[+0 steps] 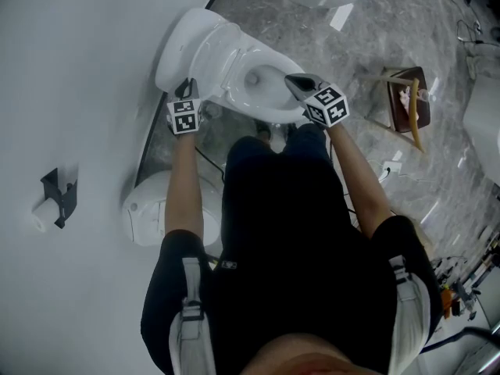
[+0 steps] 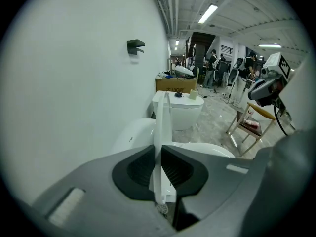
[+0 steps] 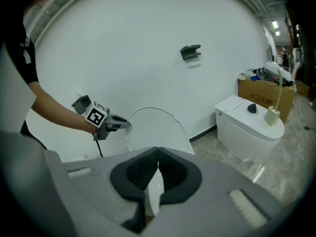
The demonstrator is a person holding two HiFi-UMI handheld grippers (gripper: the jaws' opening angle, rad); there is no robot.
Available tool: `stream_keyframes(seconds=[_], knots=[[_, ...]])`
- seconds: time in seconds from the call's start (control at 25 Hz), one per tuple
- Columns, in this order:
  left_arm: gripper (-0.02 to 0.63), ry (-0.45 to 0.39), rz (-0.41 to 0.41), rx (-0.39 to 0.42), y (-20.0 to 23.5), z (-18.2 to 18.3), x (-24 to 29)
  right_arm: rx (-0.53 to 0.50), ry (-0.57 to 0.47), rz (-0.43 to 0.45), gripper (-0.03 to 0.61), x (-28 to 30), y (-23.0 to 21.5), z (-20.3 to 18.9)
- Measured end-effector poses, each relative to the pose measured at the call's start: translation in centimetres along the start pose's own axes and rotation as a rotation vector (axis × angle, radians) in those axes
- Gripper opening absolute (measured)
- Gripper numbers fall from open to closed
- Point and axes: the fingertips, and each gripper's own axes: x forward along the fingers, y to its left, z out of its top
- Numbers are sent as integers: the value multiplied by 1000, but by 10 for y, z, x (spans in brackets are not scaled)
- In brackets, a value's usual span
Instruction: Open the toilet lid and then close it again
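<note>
The white toilet (image 1: 258,73) stands against the wall with its lid (image 1: 181,49) raised upright. My left gripper (image 1: 187,91) is shut on the lid's side edge. In the left gripper view the lid (image 2: 162,122) shows edge-on, pinched between the dark pads (image 2: 143,169) of my left gripper (image 2: 159,174). The right gripper view shows the lid (image 3: 155,130) face-on with the left gripper (image 3: 126,124) at its left rim. My right gripper (image 1: 293,82) hovers over the bowl's front, shut (image 3: 158,174) with nothing in it.
A second toilet (image 3: 249,125) stands further along the wall. A wooden chair (image 1: 406,100) is on the marble floor to the right. A white rounded unit (image 1: 148,205) sits by the wall at the person's left. A dark bracket (image 3: 190,52) hangs on the wall.
</note>
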Motion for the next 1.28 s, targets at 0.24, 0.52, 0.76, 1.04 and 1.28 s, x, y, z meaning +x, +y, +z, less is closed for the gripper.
stream_keyframes(seconds=[0.24, 0.52, 0.76, 1.04, 1.28], knots=[[48, 17, 7, 35, -42, 0, -10, -15, 23, 58, 3, -16, 1, -15], [52, 24, 68, 37, -90, 0, -19, 30, 8, 134, 9, -37, -13, -28], [61, 55, 13, 133, -136, -7, -20, 52, 26, 168, 18, -44, -17, -44], [78, 90, -58, 240, -192, -22, -19, 46, 78, 263, 37, -34, 8, -65], [86, 96, -48, 310, -221, -32, -12, 94, 73, 283, 51, -20, 16, -70]])
